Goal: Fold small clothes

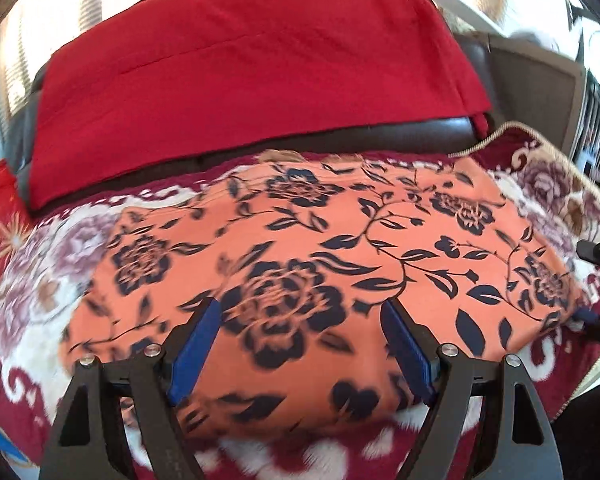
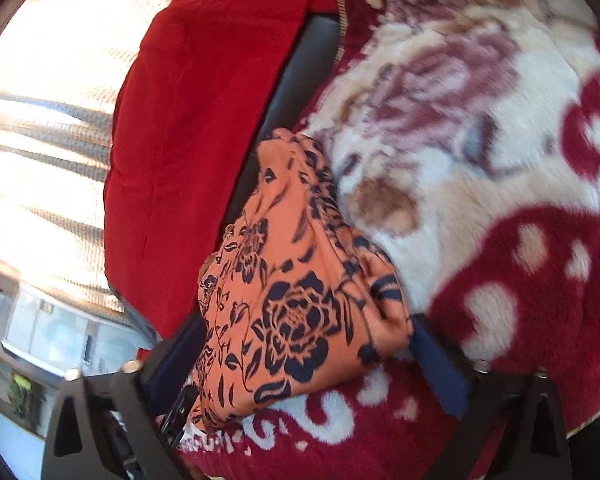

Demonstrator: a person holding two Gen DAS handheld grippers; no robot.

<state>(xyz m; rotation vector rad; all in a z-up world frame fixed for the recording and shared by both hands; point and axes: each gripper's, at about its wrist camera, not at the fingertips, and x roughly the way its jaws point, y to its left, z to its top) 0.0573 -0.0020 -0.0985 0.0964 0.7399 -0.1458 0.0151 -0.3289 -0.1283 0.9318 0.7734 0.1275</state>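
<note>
We have the orange flowered garment (image 1: pixel 324 248) lying on the fleece blanket (image 1: pixel 40 264), apparently folded at least 1 time. Our left gripper (image 1: pixel 300 344) hovers with jaws apart; our right gripper (image 2: pixel 312 344) straddles its corner, not yet clamped. More folds likely remain.

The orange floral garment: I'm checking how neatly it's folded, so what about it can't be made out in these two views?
- Orange floral garment, left wrist view: near edge hidden behind the left gripper; print motion-blurred.
- Right wrist view: the garment bunches between the right gripper fingers; whether the pads press it is unclear.
- Layers underneath: hidden in both views.
</note>
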